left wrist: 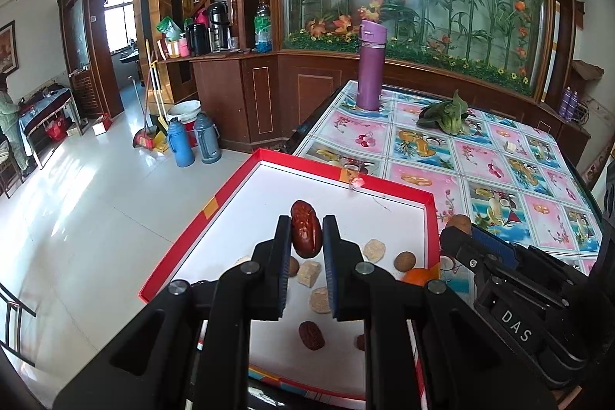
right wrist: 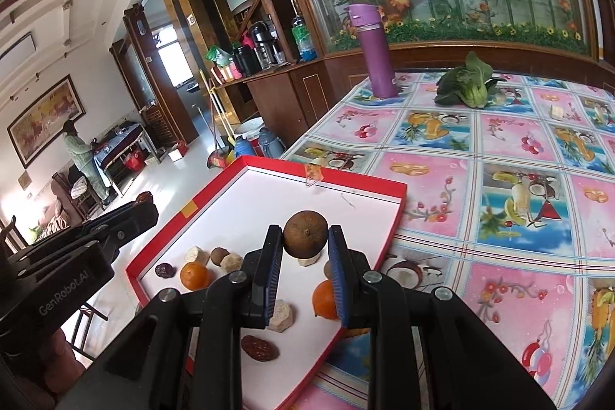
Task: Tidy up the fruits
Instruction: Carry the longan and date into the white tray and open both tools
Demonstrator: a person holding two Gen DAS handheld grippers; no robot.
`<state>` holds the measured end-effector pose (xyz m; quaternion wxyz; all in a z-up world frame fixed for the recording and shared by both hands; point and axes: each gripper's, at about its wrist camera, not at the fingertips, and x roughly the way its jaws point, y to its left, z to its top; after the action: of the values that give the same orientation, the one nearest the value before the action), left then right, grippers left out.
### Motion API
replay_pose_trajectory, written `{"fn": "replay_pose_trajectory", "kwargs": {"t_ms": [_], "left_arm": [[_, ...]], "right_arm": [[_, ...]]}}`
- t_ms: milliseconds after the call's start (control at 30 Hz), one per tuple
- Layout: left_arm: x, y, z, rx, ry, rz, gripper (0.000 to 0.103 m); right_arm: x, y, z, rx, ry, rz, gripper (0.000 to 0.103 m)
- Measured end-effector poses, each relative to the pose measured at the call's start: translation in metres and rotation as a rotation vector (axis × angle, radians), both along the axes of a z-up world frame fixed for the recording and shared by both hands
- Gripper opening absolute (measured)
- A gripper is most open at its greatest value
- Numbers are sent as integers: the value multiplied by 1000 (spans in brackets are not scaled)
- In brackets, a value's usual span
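2 fruits are held at once, each lifted above the red-rimmed tray point(left wrist: 431, 218). The left gripper point(left wrist: 306, 237) has its fingers closed narrowly on a red date point(left wrist: 305, 227), and the right gripper point(right wrist: 305, 240) clamps a round brown fruit point(right wrist: 305, 235), perhaps a dried longan or similar.

The step in hand looks like the carry after pickup. The next move probably calls for taking each piece to its own group and lowering it before the fingers part, but no sorting spot is marked, so the destinations are uncertain. Still on the tray's white floor are 2 small oranges point(right wrist: 195, 275), more dates point(left wrist: 311, 335), brown nuts and pale chunks.

Readable writing: "DAS" on the right gripper's body in the left wrist view, and "GenRobot.AI" on the left gripper's body in the right wrist view.
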<state>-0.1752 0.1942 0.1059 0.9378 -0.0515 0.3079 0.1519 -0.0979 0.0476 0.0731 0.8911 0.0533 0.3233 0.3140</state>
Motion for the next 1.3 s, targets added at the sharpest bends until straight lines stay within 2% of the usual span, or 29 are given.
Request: {"fn": "replay_pose_trajectory", "kwargs": {"t_ms": [467,833,1033,1167,1300], "left_arm": [[0,18,-14,-18,37,28,18],[9,39,-42,-23,124,72,18],[16,38,-54,-16,166,60,18],[21,34,-56,-12,176,41,18],[34,25,-56,23,183,9,18]], "right_arm": [[0,18,-7,-24,10,38,23],[15,26,-27,-58,76,40,23],[8,45,-33,-82,78,104,23],[6,48,-37,-102,64,106,23],[17,35,-42,-75,127,83,23]]}}
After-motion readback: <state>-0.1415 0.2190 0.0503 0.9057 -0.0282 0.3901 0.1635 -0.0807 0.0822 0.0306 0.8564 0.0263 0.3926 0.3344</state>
